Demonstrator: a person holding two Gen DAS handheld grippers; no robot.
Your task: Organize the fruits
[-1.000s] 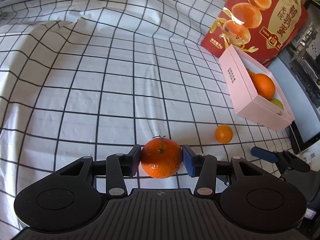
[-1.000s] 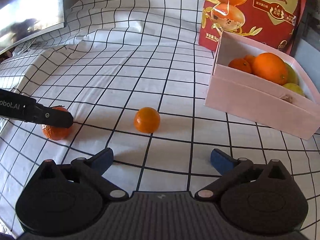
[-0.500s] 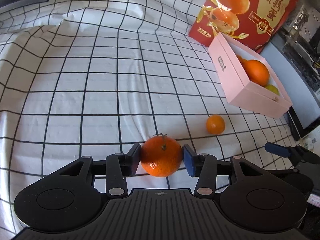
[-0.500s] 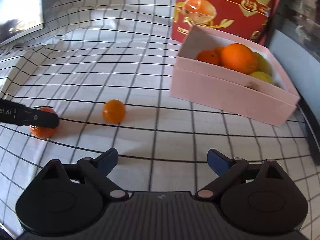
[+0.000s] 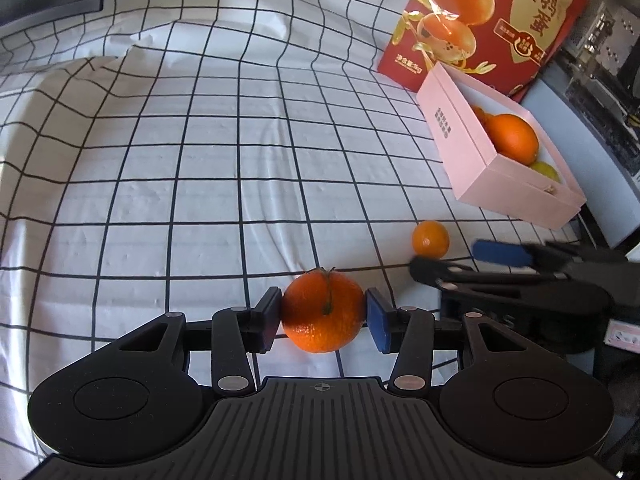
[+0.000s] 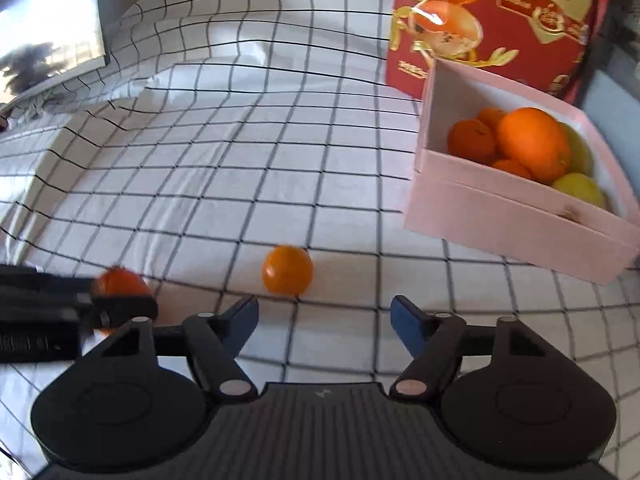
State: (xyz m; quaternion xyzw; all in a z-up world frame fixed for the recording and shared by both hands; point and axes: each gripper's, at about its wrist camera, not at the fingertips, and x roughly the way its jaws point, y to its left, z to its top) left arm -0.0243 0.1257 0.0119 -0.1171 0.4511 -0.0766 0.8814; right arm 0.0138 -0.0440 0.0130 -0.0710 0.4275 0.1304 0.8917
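Note:
My left gripper is shut on a stemmed mandarin, held just above the checked cloth. A small orange lies loose on the cloth to its right; in the right wrist view the small orange sits just ahead of my open, empty right gripper. The right gripper also shows in the left wrist view, beside that orange. The held mandarin shows at the left of the right wrist view. A pink box at the right holds several oranges and yellow-green fruits.
A red printed fruit bag stands behind the pink box. The white checked cloth is wrinkled and rises at the far left. A dark monitor stands at the far left; dark equipment lies right of the box.
My right gripper has moved forward and left, close up to the small orange. My left gripper has kept its hold on the mandarin and lifted slightly.

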